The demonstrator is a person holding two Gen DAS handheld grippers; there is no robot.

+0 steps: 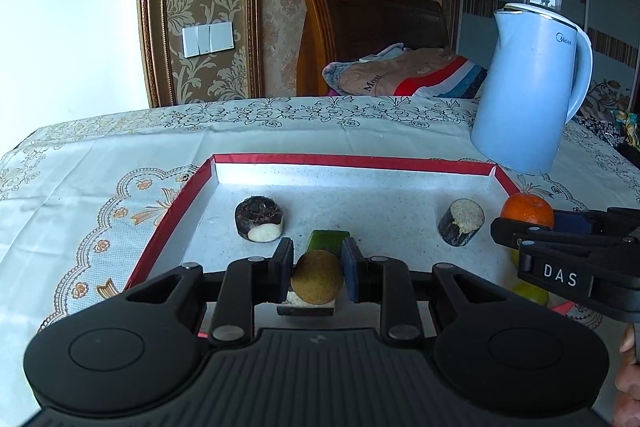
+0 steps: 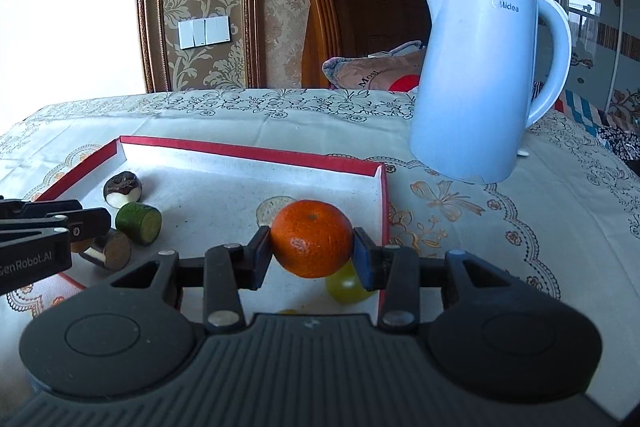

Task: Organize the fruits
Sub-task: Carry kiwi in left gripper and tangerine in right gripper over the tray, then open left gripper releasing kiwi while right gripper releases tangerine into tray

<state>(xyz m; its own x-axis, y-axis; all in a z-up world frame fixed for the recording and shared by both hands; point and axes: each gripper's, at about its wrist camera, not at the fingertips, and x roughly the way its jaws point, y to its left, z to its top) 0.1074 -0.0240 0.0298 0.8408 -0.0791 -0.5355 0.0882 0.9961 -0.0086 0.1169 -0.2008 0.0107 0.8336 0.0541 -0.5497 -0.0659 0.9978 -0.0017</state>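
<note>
My left gripper [image 1: 317,259] is shut on a small round tan fruit [image 1: 317,277], held just above the near part of a white tray with a red rim [image 1: 352,159]. My right gripper [image 2: 312,243] is shut on an orange [image 2: 312,238], held over the tray's right side; the orange [image 1: 527,211] also shows at the right of the left wrist view. In the tray lie a green cut piece [image 2: 139,221], two dark-skinned cut pieces [image 1: 259,223] [image 1: 461,221] and a yellow-green fruit [image 2: 346,283] under the orange. Another dark piece [image 2: 108,251] lies beside the left gripper's fingers [image 2: 88,223].
A tall light-blue kettle [image 2: 480,79] stands on the patterned tablecloth [image 2: 280,119] just beyond the tray's far right corner. A wooden headboard [image 1: 360,27] and bedding lie behind the table. A person's hand [image 1: 628,379] shows at the right edge.
</note>
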